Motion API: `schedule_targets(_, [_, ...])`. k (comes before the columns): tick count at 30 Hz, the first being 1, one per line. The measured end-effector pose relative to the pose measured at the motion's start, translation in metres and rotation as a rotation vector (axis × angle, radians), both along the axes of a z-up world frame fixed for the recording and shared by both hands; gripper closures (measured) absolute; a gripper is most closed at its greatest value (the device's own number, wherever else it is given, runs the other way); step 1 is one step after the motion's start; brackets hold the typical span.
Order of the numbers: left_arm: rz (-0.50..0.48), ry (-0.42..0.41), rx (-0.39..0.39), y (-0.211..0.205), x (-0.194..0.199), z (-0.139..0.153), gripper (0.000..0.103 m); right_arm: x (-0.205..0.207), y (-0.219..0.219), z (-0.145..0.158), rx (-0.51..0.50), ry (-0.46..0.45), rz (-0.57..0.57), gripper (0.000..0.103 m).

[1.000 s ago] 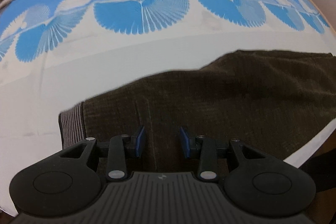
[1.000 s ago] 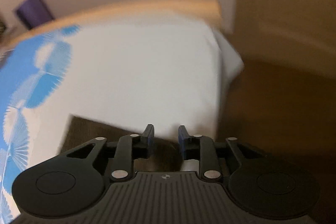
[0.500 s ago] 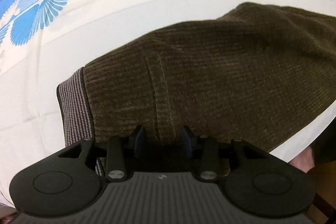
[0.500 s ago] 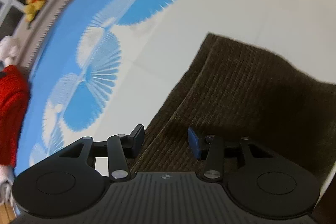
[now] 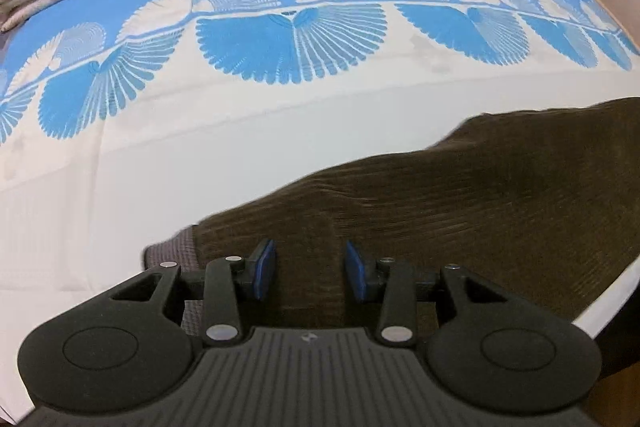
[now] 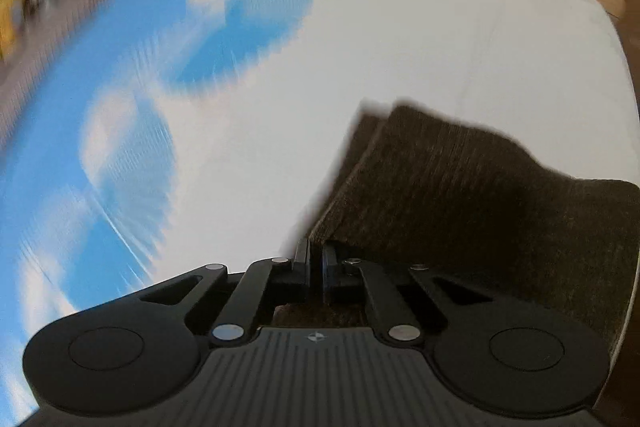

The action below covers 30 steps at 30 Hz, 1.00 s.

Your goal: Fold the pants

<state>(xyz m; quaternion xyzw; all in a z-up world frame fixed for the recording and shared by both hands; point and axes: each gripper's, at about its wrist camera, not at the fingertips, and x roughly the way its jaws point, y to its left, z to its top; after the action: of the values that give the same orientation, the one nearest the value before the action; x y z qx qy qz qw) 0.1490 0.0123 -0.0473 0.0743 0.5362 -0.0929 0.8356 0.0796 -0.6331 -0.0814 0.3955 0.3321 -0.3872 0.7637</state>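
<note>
A bed with a white sheet printed with blue fan shapes [image 5: 280, 39] carries dark brown corduroy pants [image 5: 480, 195] along its near edge. The left claw [image 5: 310, 273] hovers low over the waistband end, jaws wide apart. The right claw [image 6: 316, 263], in a motion-blurred view, is clamped on a pants edge.

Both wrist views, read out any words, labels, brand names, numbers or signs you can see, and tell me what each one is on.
No readable words or numbers in either view.
Left hand-held gripper: a tiny emblem on its ribbed body, too small to read.
Right hand-held gripper: the same kind of small emblem, also unreadable.
Pants: no label shows.
Bedsheet: only a blue fan pattern, no text.
</note>
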Motion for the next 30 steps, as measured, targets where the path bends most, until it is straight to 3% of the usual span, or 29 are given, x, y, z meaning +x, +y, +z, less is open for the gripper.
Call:
schedule_targets(2, [0.028,0.006,0.014,0.003,0.006,-0.003,0.06,-0.002,-0.005,-0.002,0.005,-0.038,-0.013,0.099])
schedule_targets(4, [0.065,0.03,0.044,0.01,0.014,-0.009,0.064,-0.004,-0.01,-0.015,0.046,-0.015,-0.031,0.097])
schedule_targets(6, [0.091,0.063,0.081,0.017,0.018,-0.017,0.075,-0.002,-0.015,-0.028,0.127,-0.005,-0.004,0.092])
schedule_targets(7, [0.1,0.085,0.094,0.02,0.02,-0.022,0.078,-0.003,-0.016,-0.027,0.125,0.008,0.012,0.087])
schedule_targets(8, [0.113,0.11,0.108,0.023,0.022,-0.027,0.086,-0.006,-0.015,-0.023,0.104,0.012,0.022,0.073])
schedule_targets(10, [0.126,0.128,0.132,0.025,0.025,-0.032,0.088,-0.013,-0.015,-0.012,0.055,-0.007,0.051,0.058])
schedule_targets(13, [0.118,0.106,0.163,0.015,0.023,-0.026,0.088,-0.024,-0.015,0.002,-0.012,-0.026,0.127,0.056])
schedule_targets(15, [0.104,0.073,0.151,0.008,0.02,-0.018,0.087,-0.034,-0.018,0.007,-0.01,-0.038,0.183,0.056])
schedule_targets(19, [0.062,0.056,0.034,-0.005,0.015,-0.007,0.085,-0.062,-0.022,0.014,0.003,-0.061,0.322,0.056])
schedule_targets(21, [0.052,0.139,0.071,-0.006,0.016,-0.026,0.076,-0.08,-0.022,0.013,-0.004,-0.049,0.384,0.056])
schedule_targets(22, [0.046,0.194,0.128,-0.005,0.016,-0.04,0.076,-0.089,-0.024,0.012,-0.001,-0.044,0.402,0.056])
schedule_targets(24, [-0.006,0.197,0.192,-0.012,0.013,-0.049,0.077,-0.107,-0.032,0.0,0.024,0.003,0.41,0.055])
schedule_targets(26, [0.001,0.178,0.204,-0.017,0.011,-0.044,0.076,-0.123,-0.044,-0.019,0.031,0.138,0.369,0.057])
schedule_targets(27, [-0.007,0.161,0.206,-0.021,0.008,-0.04,0.075,-0.133,-0.053,-0.026,0.039,0.175,0.334,0.065])
schedule_targets(28, [-0.019,0.142,0.207,-0.025,0.006,-0.036,0.075,-0.144,-0.064,-0.027,0.065,0.141,0.293,0.086])
schedule_targets(29, [-0.031,0.119,0.205,-0.03,0.003,-0.03,0.074,-0.157,-0.074,-0.025,0.088,0.089,0.228,0.093])
schedule_targets(30, [-0.041,0.104,0.194,-0.033,0.001,-0.025,0.071,-0.169,-0.081,-0.02,0.082,0.041,0.163,0.093])
